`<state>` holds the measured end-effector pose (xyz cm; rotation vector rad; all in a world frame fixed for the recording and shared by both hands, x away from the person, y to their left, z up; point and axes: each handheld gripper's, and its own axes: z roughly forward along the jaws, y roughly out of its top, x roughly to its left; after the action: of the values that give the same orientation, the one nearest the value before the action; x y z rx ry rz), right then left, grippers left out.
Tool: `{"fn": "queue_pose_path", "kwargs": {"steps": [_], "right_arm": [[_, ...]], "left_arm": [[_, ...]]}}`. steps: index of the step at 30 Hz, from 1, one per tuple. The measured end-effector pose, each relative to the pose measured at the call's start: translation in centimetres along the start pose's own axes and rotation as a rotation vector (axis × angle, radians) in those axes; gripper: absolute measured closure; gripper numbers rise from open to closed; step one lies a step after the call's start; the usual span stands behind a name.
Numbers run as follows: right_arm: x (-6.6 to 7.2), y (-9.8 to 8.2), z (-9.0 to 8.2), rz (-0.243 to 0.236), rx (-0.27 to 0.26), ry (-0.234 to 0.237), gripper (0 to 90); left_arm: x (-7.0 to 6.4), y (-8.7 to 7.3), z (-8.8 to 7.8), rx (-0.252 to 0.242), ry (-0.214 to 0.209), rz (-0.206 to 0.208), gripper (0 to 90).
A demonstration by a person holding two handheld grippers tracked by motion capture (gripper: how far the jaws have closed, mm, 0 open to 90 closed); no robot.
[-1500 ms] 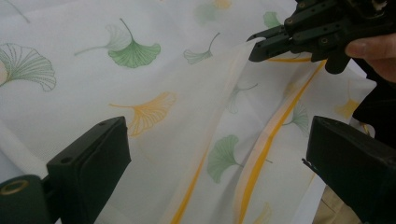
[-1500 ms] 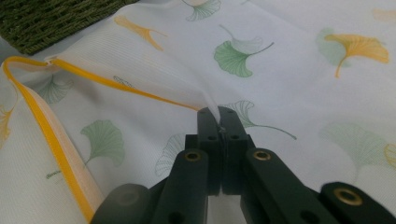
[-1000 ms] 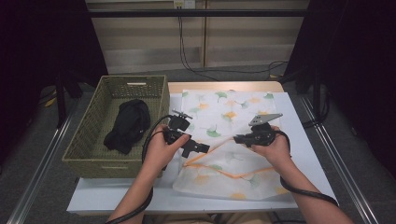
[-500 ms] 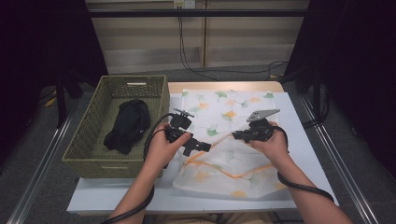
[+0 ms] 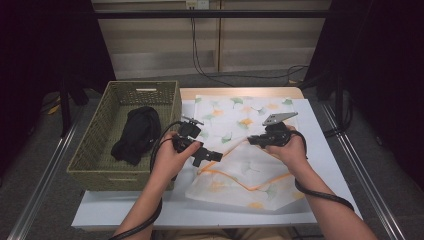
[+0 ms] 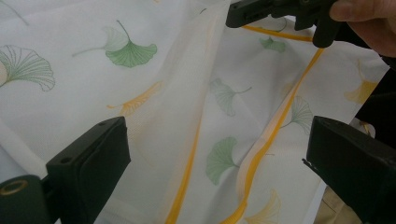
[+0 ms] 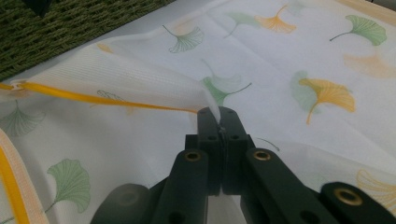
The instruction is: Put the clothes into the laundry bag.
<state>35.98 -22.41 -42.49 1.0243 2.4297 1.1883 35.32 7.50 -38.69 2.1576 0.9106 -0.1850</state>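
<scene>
So, high view: the cloth [image 5: 250,150] covers the middle of the table [image 5: 125,215]; a basket [image 5: 100,145] with a black garment [image 5: 136,134] sits left.
Left gripper view: left gripper [image 6: 219,149] jaws wide apart, nothing between them, above the cloth [image 6: 140,93].
Right gripper view: right gripper [image 7: 219,122], centre frame, pinches a cloth [image 7: 154,84] fold.

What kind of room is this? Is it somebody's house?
Probably not a house. It looks like a recording room or lab: dark curtains hang around a white table, cables run down the back wall, and a person's hands work a leaf-print cloth with black grippers.
</scene>
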Motion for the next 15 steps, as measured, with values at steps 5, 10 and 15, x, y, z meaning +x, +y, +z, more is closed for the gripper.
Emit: {"fn": "queue_pose_path", "kwargs": {"steps": [5,10,15], "right_arm": [[-0.21,0.3,0.02,0.0,-0.002,-0.014,90.0],[-0.35,0.53,0.04,0.005,-0.006,-0.02,90.0],[-0.62,0.58,0.08,0.007,-0.008,-0.018,90.0]], "left_arm": [[0.11,-0.14,-0.07,0.014,0.001,0.019,5.7],[-0.04,-0.11,0.08,0.006,0.003,0.007,5.7],[0.17,-0.14,0.06,0.007,-0.002,0.004,5.7]]}}
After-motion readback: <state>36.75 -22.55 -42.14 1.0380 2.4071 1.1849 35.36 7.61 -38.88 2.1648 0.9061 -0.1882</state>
